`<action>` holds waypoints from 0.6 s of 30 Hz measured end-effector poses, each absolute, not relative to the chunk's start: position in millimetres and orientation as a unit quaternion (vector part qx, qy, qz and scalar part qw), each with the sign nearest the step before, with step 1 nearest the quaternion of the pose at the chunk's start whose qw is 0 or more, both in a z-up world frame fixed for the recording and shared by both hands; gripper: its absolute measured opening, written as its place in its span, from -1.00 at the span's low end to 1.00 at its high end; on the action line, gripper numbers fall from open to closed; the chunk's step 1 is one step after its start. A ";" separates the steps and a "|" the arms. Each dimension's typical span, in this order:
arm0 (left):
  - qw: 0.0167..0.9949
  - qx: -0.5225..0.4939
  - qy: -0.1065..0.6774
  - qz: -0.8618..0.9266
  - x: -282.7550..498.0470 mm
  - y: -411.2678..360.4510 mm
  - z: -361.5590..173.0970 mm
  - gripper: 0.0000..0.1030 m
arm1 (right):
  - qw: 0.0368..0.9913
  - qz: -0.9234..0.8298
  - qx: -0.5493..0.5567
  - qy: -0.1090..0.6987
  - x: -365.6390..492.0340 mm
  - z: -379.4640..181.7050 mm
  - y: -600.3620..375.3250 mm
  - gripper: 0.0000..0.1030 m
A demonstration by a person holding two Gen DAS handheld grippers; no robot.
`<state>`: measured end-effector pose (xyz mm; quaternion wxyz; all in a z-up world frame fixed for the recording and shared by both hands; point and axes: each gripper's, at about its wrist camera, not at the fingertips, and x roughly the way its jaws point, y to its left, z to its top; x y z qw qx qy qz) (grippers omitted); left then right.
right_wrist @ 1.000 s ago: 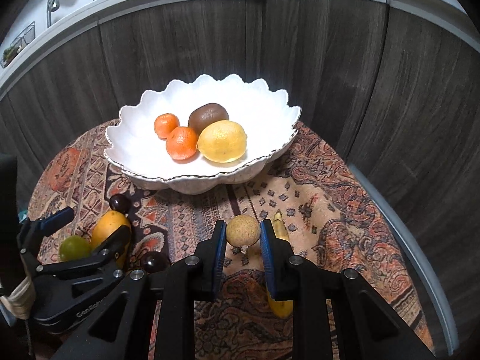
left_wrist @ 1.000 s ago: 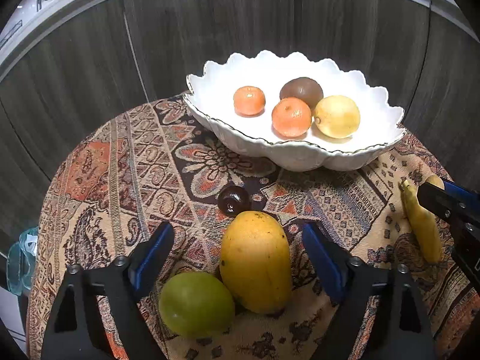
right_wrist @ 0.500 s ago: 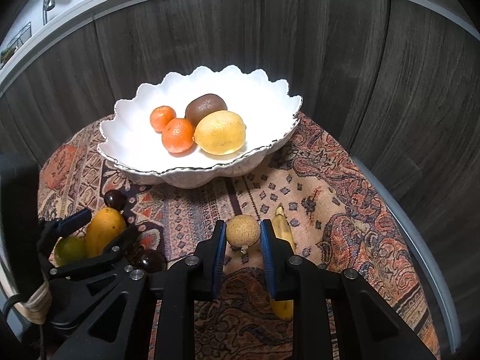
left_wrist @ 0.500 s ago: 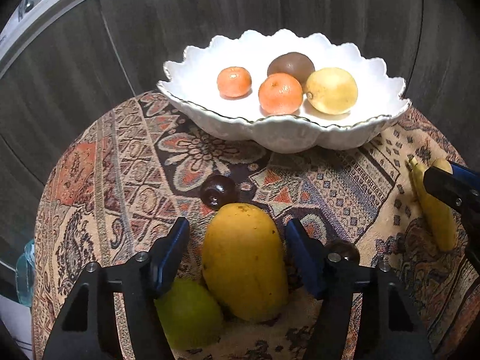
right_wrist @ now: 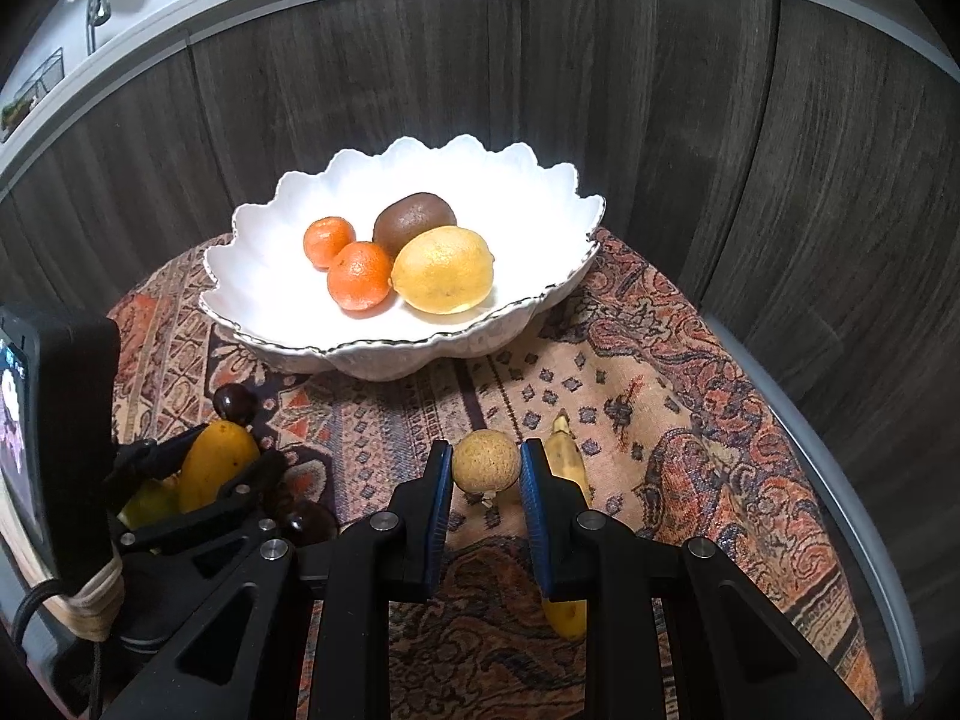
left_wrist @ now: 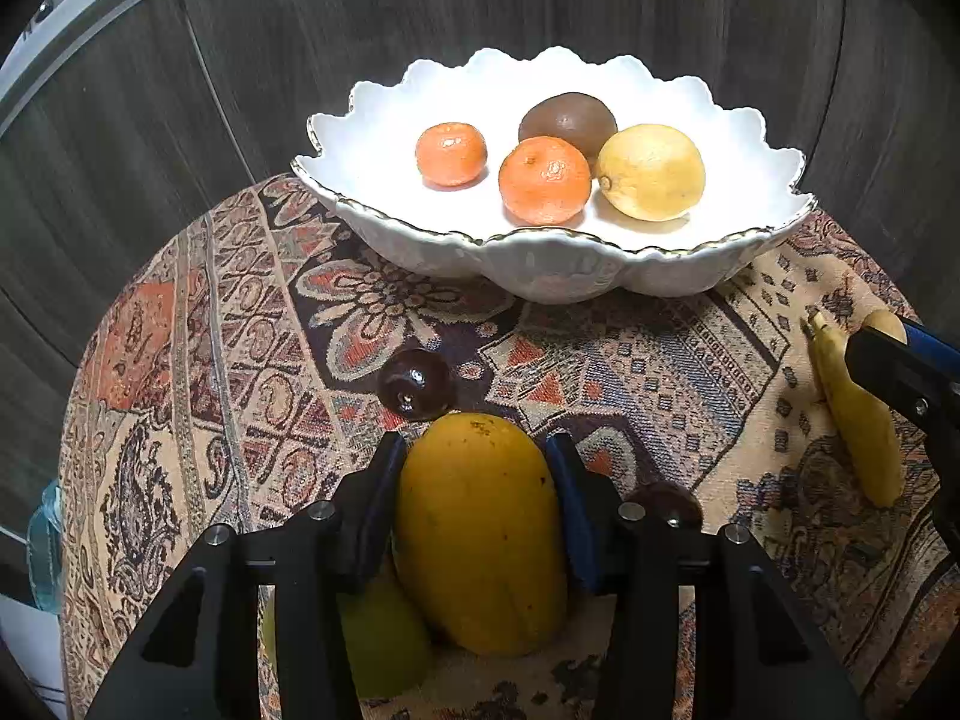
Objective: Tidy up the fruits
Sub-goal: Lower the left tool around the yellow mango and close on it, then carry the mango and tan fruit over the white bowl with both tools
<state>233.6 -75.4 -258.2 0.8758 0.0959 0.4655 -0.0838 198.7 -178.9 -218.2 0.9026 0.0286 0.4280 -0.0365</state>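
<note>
The patterned cloth [left_wrist: 240,396] covers the round table and carries everything. At its far side stands the white scalloped bowl [left_wrist: 558,270], already holding a lemon [left_wrist: 651,171], a brown kiwi-like fruit [left_wrist: 567,117] and two mandarins [left_wrist: 543,180]. The fruit not yet sorted lies on the cloth near the camera.

The mango [left_wrist: 480,528], largest of the loose fruit, lies lengthwise between the blue pads of the left gripper [left_wrist: 474,504]. Its jaws have just been closing, and both pads now appear to bear on the mango's flanks; it rests on the cloth, not yet lifted. A green fruit [left_wrist: 384,636] sits just beside it, partly under the left finger, and a dark plum [left_wrist: 414,383] lies just beyond the mango's tip. A second dark fruit [left_wrist: 666,501] shows behind the right finger.

The banana [right_wrist: 567,462] lies on the cloth to the right. Just beside it, the right gripper [right_wrist: 486,468] is clamped on a small tan round fruit [right_wrist: 486,461].

Assessment: the grasp step is in hand on both sides. The next move calls for a straight lift of the mango, clear of the green fruit and plum, then carriage over the bowl's raised rim to a bare part of its floor. The mango is heavy and smooth; slippage is the risk.
</note>
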 end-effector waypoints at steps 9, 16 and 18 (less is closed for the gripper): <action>0.881 0.087 0.457 -0.081 227.7 -69.2 -244.2 -0.08 | 0.906 -0.035 0.029 0.421 196.8 -208.4 -178.6 -0.53; 0.889 0.081 0.444 -0.076 221.7 -63.9 -225.9 -0.08 | 0.911 -0.031 0.027 0.411 194.1 -197.3 -174.3 -0.53; 0.891 0.080 0.440 -0.073 221.7 -61.4 -220.7 -0.08 | 0.912 -0.030 0.026 0.408 194.0 -194.1 -172.7 -0.53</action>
